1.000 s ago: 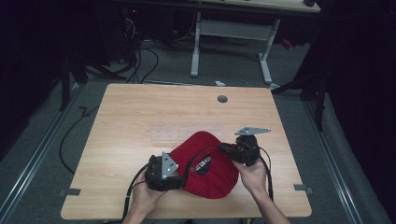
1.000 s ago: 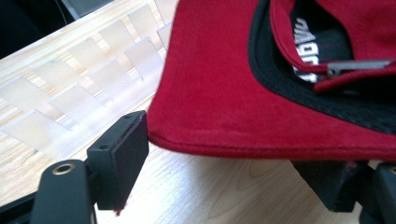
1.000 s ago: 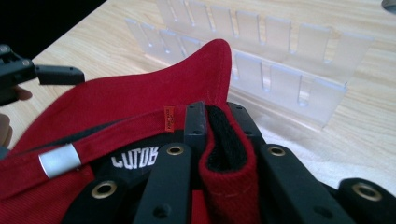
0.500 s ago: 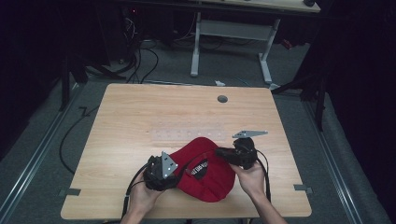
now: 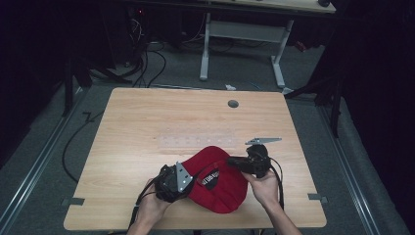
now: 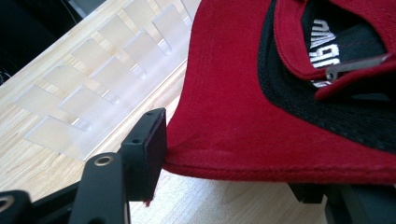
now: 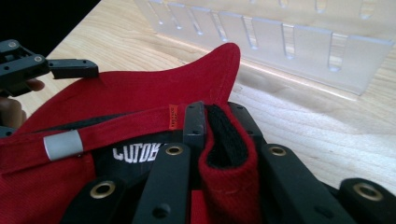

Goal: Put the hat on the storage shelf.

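High view: red cap (image 5: 215, 178) lies upside down near the bench (image 5: 147, 127) front edge, between left claw (image 5: 172, 181) and right claw (image 5: 247, 164), probably to spread it. Left gripper view: left claw (image 6: 224, 163) closed on the cap's edge, one jaw mostly hidden underneath. Right gripper view: right claw (image 7: 224, 140) pinches the rear band; clear slotted rack (image 7: 280, 42) just beyond.

The cap (image 5: 218, 178) is red with a black lining and white lettering, on a light wood-grain table (image 5: 147, 127).
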Tool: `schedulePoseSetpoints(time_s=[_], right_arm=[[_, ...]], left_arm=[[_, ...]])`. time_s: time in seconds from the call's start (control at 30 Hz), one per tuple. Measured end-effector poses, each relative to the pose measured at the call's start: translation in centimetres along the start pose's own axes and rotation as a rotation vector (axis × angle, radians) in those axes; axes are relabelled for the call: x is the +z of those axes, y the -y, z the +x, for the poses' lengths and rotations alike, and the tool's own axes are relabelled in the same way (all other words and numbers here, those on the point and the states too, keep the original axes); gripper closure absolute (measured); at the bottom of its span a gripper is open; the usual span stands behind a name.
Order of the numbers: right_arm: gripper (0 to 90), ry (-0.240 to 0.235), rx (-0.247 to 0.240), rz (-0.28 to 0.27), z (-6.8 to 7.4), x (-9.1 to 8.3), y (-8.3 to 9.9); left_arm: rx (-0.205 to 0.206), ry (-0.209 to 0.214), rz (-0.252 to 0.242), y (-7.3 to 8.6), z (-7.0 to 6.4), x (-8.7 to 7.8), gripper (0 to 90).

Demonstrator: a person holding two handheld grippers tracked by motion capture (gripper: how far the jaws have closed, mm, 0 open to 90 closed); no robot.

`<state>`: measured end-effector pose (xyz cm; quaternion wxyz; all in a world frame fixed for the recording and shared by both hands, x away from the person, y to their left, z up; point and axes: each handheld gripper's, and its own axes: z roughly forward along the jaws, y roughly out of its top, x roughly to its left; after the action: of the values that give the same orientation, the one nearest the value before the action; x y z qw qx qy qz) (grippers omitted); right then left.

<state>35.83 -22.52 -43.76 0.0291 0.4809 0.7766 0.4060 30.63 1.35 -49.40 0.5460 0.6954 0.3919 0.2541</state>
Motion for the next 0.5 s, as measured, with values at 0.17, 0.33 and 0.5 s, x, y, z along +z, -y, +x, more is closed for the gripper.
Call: schedulePoseSetpoints(time_s=[0.17,0.33,0.5], right_arm=[[79.7,-0.033,0.018,0.01,-0.18,0.16,-0.11],[79.7,-0.047,0.025,0.017,-0.21,0.38,-0.15],[79.1,-0.069,0.028,0.016,-0.36,0.5,-0.28]], left_arm=[[0.012,0.015,0.007,0.11,-0.12,-0.01,42.2],[0.026,0.018,0.012,0.23,-0.05,-0.07,43.4],[0.034,0.067,0.035,0.22,-0.02,-0.35,53.3]])
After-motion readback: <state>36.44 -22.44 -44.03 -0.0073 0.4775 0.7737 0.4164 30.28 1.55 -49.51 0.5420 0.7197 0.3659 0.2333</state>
